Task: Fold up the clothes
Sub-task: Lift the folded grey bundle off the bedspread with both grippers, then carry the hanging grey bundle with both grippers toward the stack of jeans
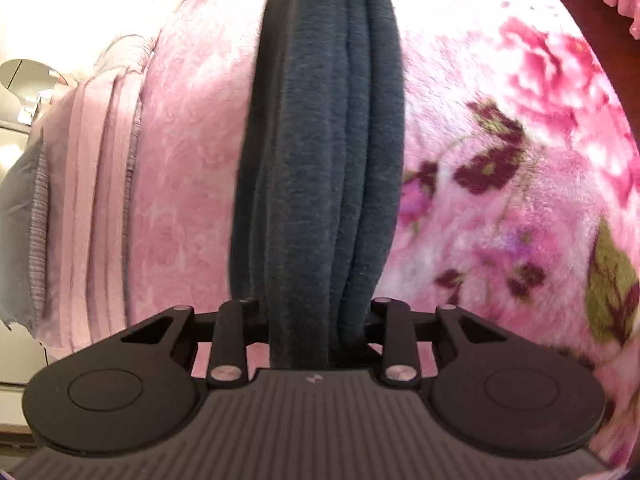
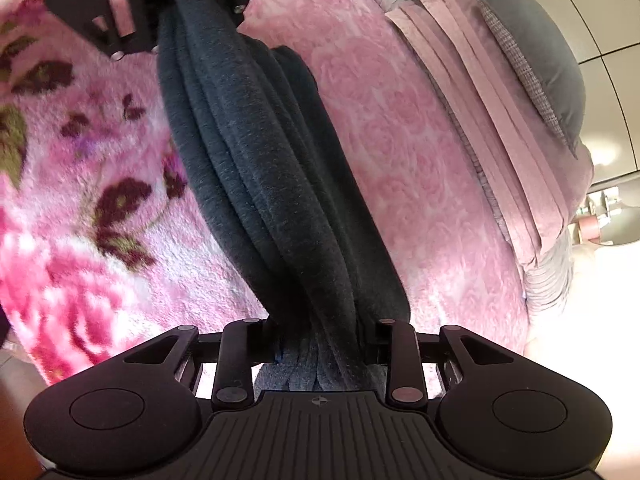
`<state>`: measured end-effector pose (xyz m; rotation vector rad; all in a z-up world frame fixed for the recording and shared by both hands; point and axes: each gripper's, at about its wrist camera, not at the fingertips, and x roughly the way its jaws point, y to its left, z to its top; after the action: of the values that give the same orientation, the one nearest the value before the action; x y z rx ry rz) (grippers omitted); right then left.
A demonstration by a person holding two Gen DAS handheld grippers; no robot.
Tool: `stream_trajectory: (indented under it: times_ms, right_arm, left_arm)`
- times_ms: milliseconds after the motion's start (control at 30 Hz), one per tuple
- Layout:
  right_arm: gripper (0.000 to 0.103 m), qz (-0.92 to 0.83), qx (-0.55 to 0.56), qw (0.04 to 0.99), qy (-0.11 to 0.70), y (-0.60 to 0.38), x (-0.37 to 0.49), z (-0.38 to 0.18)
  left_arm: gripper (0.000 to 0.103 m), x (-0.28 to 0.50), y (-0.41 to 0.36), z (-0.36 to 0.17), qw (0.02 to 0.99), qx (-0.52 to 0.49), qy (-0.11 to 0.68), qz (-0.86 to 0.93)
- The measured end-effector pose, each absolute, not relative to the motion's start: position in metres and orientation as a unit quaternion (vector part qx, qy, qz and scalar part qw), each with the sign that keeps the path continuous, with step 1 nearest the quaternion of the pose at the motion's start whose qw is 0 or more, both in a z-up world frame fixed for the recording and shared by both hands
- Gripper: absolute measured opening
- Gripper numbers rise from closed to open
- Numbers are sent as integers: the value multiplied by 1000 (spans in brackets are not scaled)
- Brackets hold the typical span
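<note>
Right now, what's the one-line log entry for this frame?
stage: mid-fold | left gripper: shut on dark garment | right gripper: shut on dark garment | garment stretched between both above pink floral blanket

Dark teal knit garment (image 1: 320,152), bunched into long rope-like folds, stretched taut in the air above the bed, clamped at both ends.

Both jaws buried in dark garment (image 1: 320,160)

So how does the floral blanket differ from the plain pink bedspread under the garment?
The floral blanket is fluffy, printed with big magenta flowers and dark leaves; the pink bedspread is smoother, one tone, with a faint rose pattern. In the right wrist view they swap sides. Both lie on the bed beneath the dark garment stretched between the grippers.
</note>
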<state>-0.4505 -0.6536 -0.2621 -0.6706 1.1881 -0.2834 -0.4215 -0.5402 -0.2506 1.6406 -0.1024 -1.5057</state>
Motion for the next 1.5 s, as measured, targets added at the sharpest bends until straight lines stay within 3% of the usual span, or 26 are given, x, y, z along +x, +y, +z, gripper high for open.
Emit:
stream_trajectory:
  times_ms: [967, 1500]
  right_arm:
    - [29, -286, -253, 711, 590, -517, -461, -66]
    - [29, -365, -232, 687, 584, -494, -475, -21]
  left_arm:
    - [26, -411, -474, -62, 374, 598, -208, -678]
    - [26, -433, -481, -26, 350, 578, -292, -678]
